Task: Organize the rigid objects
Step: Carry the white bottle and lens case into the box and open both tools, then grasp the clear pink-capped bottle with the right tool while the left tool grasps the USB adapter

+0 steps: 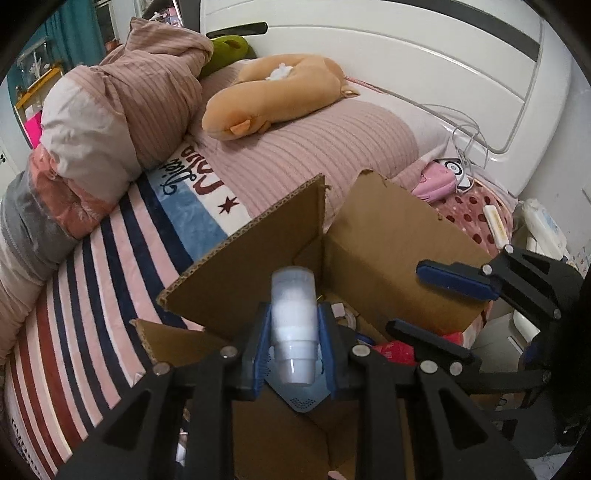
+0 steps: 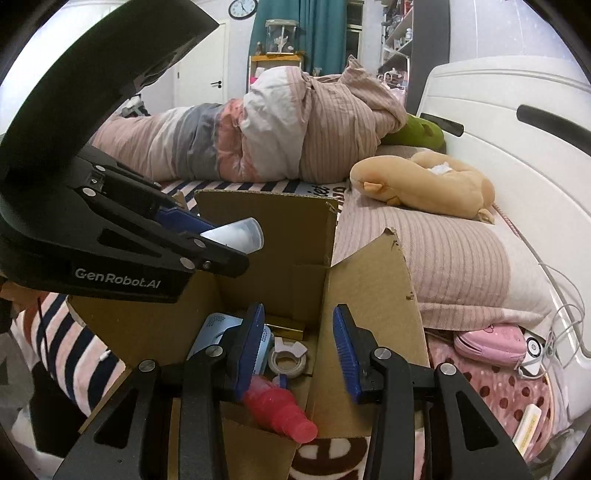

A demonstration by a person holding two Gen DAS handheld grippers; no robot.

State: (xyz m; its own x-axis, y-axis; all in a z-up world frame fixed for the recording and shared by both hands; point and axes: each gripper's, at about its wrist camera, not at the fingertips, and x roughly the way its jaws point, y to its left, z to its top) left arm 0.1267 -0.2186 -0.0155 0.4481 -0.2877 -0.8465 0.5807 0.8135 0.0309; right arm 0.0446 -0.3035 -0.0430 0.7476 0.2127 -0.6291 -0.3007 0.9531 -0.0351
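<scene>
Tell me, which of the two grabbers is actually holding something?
The left gripper: its blue pads clamp a white plastic bottle above the cardboard box. The right gripper stands open with nothing between its fingers.

The black body of the left hand-held gripper (image 2: 236, 240) carried the white brand lettering "GenRobot.AI", plainly readable in the right wrist view. The striped blanket (image 1: 110, 288) on the bed bore dark script and red block letters beside a red star, seen upside down and too distorted to read. The wall clock (image 2: 242, 8) showed a dial whose numerals were too small to make out.
</scene>
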